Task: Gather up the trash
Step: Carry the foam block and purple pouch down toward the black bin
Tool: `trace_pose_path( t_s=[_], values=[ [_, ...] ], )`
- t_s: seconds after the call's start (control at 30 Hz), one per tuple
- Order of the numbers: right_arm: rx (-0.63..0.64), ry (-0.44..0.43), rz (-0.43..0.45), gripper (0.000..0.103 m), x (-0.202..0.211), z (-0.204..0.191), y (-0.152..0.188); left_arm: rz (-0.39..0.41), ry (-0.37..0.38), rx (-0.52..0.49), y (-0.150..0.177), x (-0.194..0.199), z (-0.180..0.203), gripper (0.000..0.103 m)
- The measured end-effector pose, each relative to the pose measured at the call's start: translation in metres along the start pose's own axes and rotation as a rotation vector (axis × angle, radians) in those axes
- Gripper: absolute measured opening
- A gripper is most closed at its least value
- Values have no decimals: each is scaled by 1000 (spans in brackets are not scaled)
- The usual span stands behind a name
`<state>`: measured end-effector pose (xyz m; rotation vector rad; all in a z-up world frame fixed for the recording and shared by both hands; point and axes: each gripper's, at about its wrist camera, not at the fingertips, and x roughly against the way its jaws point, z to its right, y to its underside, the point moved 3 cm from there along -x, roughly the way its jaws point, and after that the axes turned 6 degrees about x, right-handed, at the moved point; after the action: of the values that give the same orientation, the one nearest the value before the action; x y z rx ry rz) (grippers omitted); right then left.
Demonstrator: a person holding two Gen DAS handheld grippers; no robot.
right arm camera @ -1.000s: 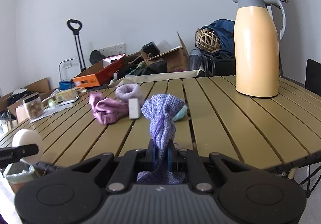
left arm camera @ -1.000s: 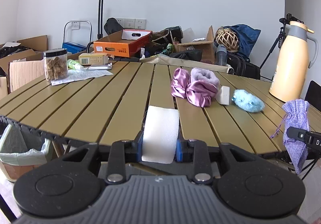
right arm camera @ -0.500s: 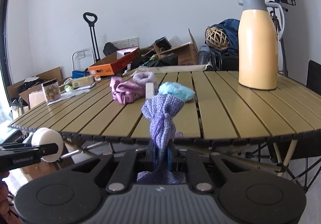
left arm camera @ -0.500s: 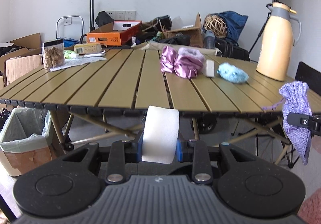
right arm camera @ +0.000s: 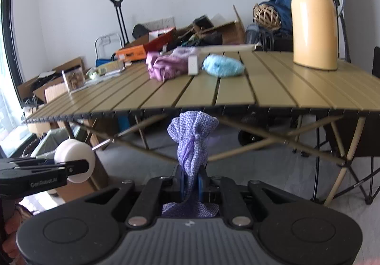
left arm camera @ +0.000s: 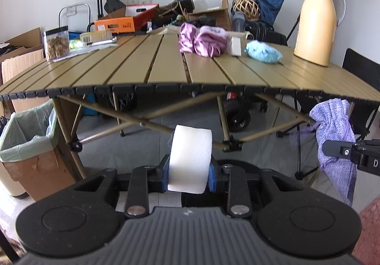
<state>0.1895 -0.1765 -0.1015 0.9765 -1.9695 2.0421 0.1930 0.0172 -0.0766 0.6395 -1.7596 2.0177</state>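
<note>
My left gripper (left arm camera: 189, 170) is shut on a white foam roll (left arm camera: 191, 158), held below and in front of the slatted table's edge (left arm camera: 185, 87). My right gripper (right arm camera: 190, 178) is shut on a purple knitted pouch (right arm camera: 192, 141), also below table height. The pouch also shows in the left wrist view (left arm camera: 333, 127), and the foam roll in the right wrist view (right arm camera: 74, 161). A cardboard bin lined with a green bag (left arm camera: 28, 136) stands on the floor at the left, beside the table leg.
On the table lie a pink satin cloth (left arm camera: 201, 41), a small white box (left arm camera: 236, 46), a light blue fluffy item (left arm camera: 263, 52), a yellow thermos (left arm camera: 317, 22) and a jar of snacks (left arm camera: 56, 43). Boxes and bags crowd the back wall. A black chair (left arm camera: 361, 68) stands at the right.
Both grippers have pulled back from the table and dropped below its edge, each still holding its item. The lined bin has come further into the left wrist view.
</note>
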Motion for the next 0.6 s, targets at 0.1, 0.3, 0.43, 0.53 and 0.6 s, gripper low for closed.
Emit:
trace_pose_path(
  t_s=[0.1, 0.3, 0.43, 0.53, 0.6],
  values=[
    [-8, -14, -43, 10, -2, -4, 12, -23, -8, -2, 8, -1, -1, 30],
    [-22, -36, -147, 10, -11, -10, 41, -90, -10, 2, 27, -6, -4, 30],
    [-6, -40, -199, 10, -15, -18, 54, -126, -22, -8, 38, -8, -6, 30],
    [0, -41, -234, 10, -19, -20, 63, -151, -29, 4, 43, -10, -11, 30],
    [-2, -37, -258, 10, -21, -21, 70, -164, -35, 14, 45, -11, -14, 30]
  ],
)
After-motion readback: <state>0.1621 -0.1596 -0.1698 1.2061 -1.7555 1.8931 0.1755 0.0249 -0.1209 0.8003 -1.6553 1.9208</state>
